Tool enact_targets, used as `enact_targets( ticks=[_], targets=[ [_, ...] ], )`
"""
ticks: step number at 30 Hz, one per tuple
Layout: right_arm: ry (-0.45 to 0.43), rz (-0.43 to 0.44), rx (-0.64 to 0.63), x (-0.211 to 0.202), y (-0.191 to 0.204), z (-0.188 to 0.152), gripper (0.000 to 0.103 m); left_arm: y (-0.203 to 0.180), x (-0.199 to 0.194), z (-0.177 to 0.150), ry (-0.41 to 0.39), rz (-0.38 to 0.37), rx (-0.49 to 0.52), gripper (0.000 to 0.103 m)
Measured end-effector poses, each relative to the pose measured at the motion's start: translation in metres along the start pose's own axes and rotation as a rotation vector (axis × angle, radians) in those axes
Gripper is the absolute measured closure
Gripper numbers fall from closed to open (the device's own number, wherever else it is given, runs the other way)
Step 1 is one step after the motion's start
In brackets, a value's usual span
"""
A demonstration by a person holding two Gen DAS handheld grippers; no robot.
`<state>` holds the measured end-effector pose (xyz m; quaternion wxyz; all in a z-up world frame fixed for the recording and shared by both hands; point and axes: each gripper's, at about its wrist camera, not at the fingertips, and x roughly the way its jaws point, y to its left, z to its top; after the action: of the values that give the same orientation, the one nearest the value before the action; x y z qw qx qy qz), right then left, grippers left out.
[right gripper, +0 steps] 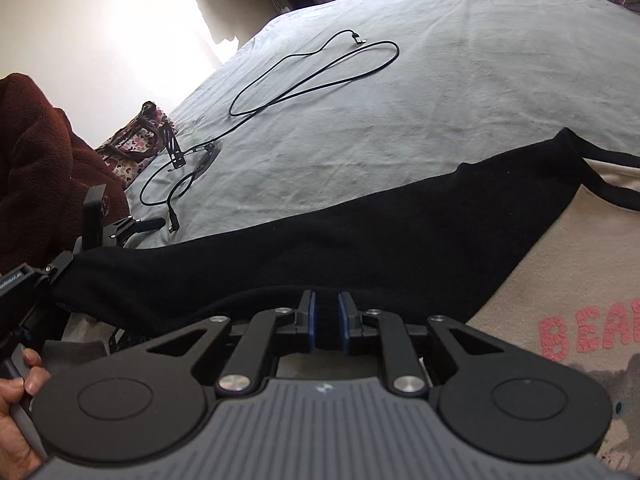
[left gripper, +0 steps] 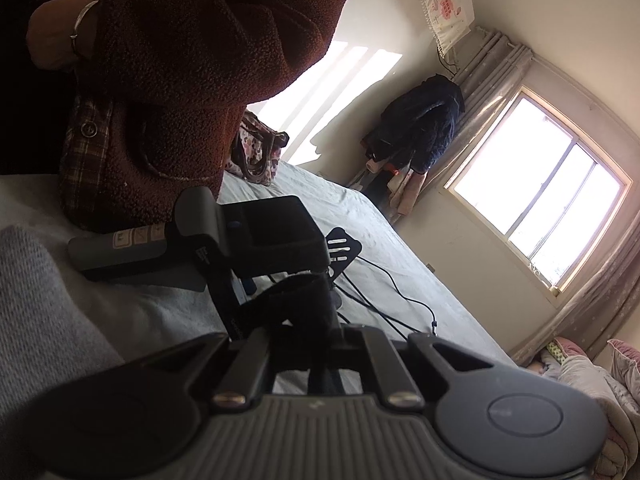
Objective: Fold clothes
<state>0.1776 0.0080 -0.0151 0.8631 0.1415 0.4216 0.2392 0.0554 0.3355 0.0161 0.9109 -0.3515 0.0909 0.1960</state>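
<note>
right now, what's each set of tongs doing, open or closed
left tongs: closed, holding the end of the black sleeve
right tongs: closed on a fold of the same sleeve, further along

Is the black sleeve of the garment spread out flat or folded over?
Spread: the black sleeve lies stretched across the bed from the cream body.

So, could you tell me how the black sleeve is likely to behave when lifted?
Probably floppy: the black sleeve lies limp and creased over the bed sheet. Likely light, and grippy rather than slippery, since its knit looks fuzzy.
</note>
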Motion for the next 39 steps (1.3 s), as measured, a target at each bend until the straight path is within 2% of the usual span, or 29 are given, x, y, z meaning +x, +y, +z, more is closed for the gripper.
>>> enact_targets(
  ticks=[3, 4, 6, 10, 13, 16, 17, 23, 27, 31, 34, 36, 38, 39],
  targets=[
    [-0.032, -0.008, -0.192, -0.006, 0.02, -0.015, 0.081, 0.002, -0.001, 0.002, 0.019, 0.001, -0.019, 0.099],
    [-0.048, -0.012, -0.275, -0.007, 0.029, -0.02, 0.068, 0.0, -0.001, 0.002, 0.022, 0.008, -0.001, 0.099],
    [-0.077, -0.014, -0.42, -0.005, 0.044, -0.028, 0.058, -0.003, 0.003, 0.004, 0.032, 0.037, 0.039, 0.099],
    [-0.074, -0.058, -0.565, 0.013, 0.057, -0.035, 0.058, -0.001, 0.013, 0.009, 0.051, 0.072, 0.018, 0.099],
    [-0.061, -0.118, -0.657, 0.032, 0.059, -0.04, 0.069, 0.0, 0.014, 0.008, 0.038, 0.075, 0.034, 0.099],
    [-0.052, -0.162, -0.725, 0.045, 0.057, -0.042, 0.096, 0.002, 0.015, 0.007, 0.032, 0.085, 0.042, 0.098],
    [-0.05, -0.174, -0.742, 0.048, 0.056, -0.043, 0.096, 0.003, 0.015, 0.007, 0.029, 0.086, 0.042, 0.098],
    [-0.029, 0.046, -0.556, 0.024, 0.035, -0.02, 0.095, 0.005, 0.014, 0.007, 0.003, 0.105, 0.064, 0.098],
    [0.106, 0.088, -0.502, 0.036, 0.02, -0.017, 0.093, 0.006, 0.013, 0.008, -0.014, 0.119, 0.069, 0.098],
    [0.084, 0.11, -0.489, 0.029, 0.027, -0.021, 0.085, 0.006, 0.011, 0.008, -0.028, 0.112, 0.068, 0.098],
    [0.013, 0.203, -0.39, 0.015, 0.022, -0.02, 0.085, 0.007, 0.01, 0.008, -0.038, 0.106, 0.067, 0.098],
    [-0.035, 0.18, -0.31, 0.015, 0.018, -0.019, 0.085, 0.007, 0.009, 0.009, -0.048, 0.093, 0.059, 0.098],
    [-0.049, 0.047, -0.268, 0.027, 0.018, -0.019, 0.084, 0.006, 0.007, 0.009, -0.06, 0.071, 0.045, 0.098],
    [-0.038, 0.01, -0.258, 0.033, 0.018, -0.02, 0.084, 0.007, 0.006, 0.009, -0.068, 0.056, 0.037, 0.098]
  ],
)
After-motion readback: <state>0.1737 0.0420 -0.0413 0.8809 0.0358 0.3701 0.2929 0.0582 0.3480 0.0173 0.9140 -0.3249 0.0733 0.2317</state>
